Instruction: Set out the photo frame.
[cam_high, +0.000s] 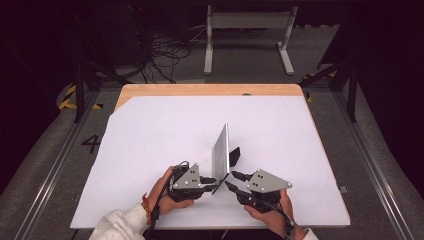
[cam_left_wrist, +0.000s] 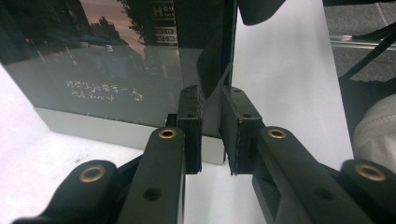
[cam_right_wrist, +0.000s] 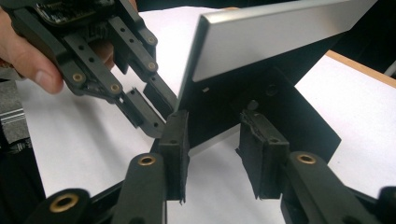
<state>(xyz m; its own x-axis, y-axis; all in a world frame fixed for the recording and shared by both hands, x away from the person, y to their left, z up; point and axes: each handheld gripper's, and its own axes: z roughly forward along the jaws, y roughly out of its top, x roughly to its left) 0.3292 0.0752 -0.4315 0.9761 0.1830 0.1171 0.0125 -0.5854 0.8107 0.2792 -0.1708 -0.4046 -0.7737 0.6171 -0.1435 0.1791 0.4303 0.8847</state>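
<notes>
A picture frame (cam_high: 220, 150) with a silver border stands upright on the white sheet (cam_high: 150, 130), near its front middle. In the left gripper view its glass (cam_left_wrist: 116, 60) shows a dusk street photo with white writing. My left gripper (cam_high: 216, 183) (cam_left_wrist: 212, 135) is shut on the frame's near lower corner, one pad on each face. It also appears in the right gripper view (cam_right_wrist: 152, 107), with a hand on it. My right gripper (cam_high: 233, 180) (cam_right_wrist: 212, 154) is open behind the frame. Its pads sit either side of the black back and stand (cam_right_wrist: 299, 116) without pressing on it.
The white sheet covers a wooden table (cam_high: 210, 90) whose bare edge shows at the back. Beyond the table, cables (cam_high: 165, 55) lie on the floor beside a white metal stand (cam_high: 247, 30). Rails run along the floor on both sides.
</notes>
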